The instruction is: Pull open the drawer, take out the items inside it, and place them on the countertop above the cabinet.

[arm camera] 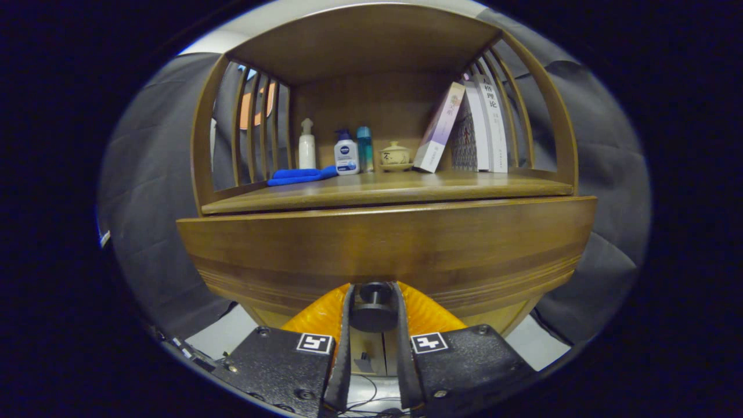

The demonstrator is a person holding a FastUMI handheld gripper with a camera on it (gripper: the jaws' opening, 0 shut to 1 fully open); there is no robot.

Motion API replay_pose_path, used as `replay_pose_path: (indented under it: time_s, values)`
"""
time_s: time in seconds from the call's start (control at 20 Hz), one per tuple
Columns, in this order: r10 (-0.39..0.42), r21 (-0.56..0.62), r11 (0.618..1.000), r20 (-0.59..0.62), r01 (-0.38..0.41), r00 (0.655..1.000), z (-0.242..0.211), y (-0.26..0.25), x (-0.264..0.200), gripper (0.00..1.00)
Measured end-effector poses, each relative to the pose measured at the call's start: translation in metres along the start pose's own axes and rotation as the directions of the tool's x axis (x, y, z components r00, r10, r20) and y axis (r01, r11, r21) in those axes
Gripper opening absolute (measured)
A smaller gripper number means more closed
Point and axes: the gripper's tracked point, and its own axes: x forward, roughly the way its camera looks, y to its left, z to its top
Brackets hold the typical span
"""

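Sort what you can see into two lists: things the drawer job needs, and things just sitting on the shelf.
Job: gripper, fingers closed on the drawer knob; drawer front; countertop.

Lying about: blue cloth, white pump bottle, lotion bottle, teal bottle, lidded cup, books.

A booth staged as a home: wooden cabinet (383, 249), books (479, 125), toiletry bottles (346, 152).

Claw (373, 293) fingers round drawer knob (373, 309), countertop (395, 188) above w/ bottles left, books right

Cannot tell whether fingers (348, 302) actually press the dark drawer knob (373, 310); drawer contents hidden behind drawer front (383, 249); book (492, 125) titles too small.
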Motion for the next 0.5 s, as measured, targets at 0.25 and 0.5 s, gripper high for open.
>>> replay_pose_path:
  time_s: [0.25, 0.5]
  values:
    - [-0.002, -0.012, 1.0, 0.001, 0.002, 1.0, -0.011, 0.0, -0.031, 0.36]
    - [0.012, -0.004, 1.0, 0.002, -0.012, 1.0, -0.022, 0.001, -0.06, 0.36]
